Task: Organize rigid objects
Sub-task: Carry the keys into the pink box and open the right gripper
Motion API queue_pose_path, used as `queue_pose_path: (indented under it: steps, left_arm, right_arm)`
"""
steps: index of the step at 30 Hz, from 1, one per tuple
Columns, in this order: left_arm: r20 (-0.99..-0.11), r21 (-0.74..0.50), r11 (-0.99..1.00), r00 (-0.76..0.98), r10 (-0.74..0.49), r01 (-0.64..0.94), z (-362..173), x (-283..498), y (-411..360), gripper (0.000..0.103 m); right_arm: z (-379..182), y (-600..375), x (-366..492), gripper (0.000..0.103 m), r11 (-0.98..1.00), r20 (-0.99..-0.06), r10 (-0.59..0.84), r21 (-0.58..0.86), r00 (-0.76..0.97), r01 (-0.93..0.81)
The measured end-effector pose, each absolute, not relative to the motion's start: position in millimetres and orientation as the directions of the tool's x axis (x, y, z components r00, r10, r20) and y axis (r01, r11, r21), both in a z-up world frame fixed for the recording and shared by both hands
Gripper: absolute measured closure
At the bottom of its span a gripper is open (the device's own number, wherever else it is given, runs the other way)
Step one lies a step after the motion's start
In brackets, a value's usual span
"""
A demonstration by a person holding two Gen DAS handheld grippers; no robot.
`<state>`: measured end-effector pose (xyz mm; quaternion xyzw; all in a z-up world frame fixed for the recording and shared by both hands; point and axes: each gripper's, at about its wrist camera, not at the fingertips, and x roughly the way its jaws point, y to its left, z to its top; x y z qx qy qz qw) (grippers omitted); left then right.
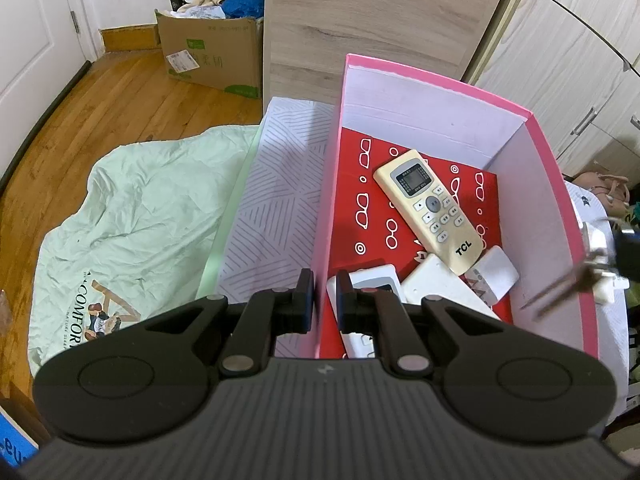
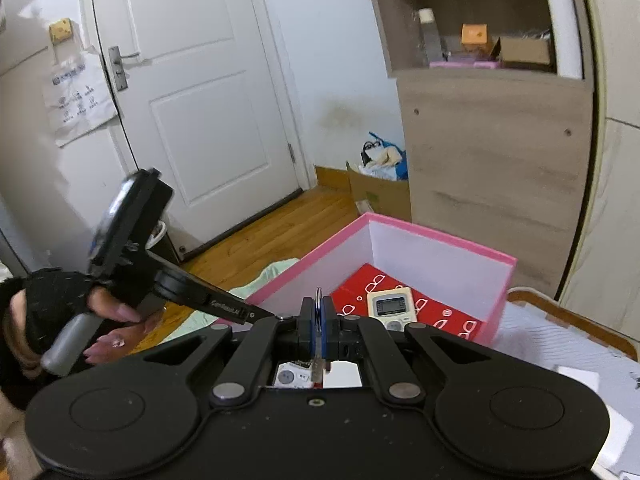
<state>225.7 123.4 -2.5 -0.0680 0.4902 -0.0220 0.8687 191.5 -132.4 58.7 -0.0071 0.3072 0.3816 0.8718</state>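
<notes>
A pink box (image 1: 554, 168) lined in white stands open on the bed. Inside it a cream TCL remote (image 1: 430, 210) lies on a red card printed with glasses (image 1: 360, 216), beside a white remote (image 1: 376, 280) and other white pieces (image 1: 436, 288). My left gripper (image 1: 322, 284) is shut on the box's left wall, one finger on each side. My right gripper (image 2: 318, 308) is shut on a key with a ring (image 2: 318, 300) and hovers near the pink box (image 2: 440, 236). In the left wrist view the right gripper (image 1: 612, 256) is blurred at the box's right rim.
A patterned white bedcover (image 1: 280, 200) and a pale green sheet (image 1: 140, 208) lie left of the box. A full cardboard carton (image 1: 212, 56) sits on the wood floor by a tall wooden cabinet (image 1: 380, 12). A gloved hand (image 2: 52, 312) holds the left gripper before a white door (image 2: 192, 80).
</notes>
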Motion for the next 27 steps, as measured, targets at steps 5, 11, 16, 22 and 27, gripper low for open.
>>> queue_pose_path:
  steps: [5, 11, 16, 22, 27]
  left_arm:
    - [-0.849, -0.127, 0.991, 0.520, -0.095, -0.027, -3.0, 225.2, 122.0, 0.094]
    - [-0.848, -0.131, 0.991, 0.520, -0.097, -0.027, -2.9, 224.3, 122.2, 0.094]
    - [-0.845, -0.157, 0.987, 0.521, -0.118, -0.030, -0.6, 223.0, 125.4, 0.094]
    - [-0.843, -0.174, 0.984, 0.521, -0.135, -0.026, -0.9, 221.3, 131.4, 0.094]
    - [-0.841, -0.142, 0.990, 0.528, -0.116, -0.009, -1.7, 219.3, 126.7, 0.094]
  right_arm:
    - [37.6, -108.5, 217.3, 0.099, 0.735, -0.602, 0.628, 0.251, 0.493, -0.630]
    - [20.4, -83.4, 226.9, 0.099, 0.774, -0.651, 0.554, 0.173, 0.519, -0.610]
    - [17.3, -71.7, 232.1, 0.099, 0.778, -0.667, 0.537, 0.154, 0.517, -0.610]
    - [9.6, -64.3, 247.7, 0.094, 0.798, -0.669, 0.536, 0.204, 0.515, -0.567]
    - [22.3, -73.5, 247.4, 0.092, 0.782, -0.595, 0.593, 0.267, 0.542, -0.563]
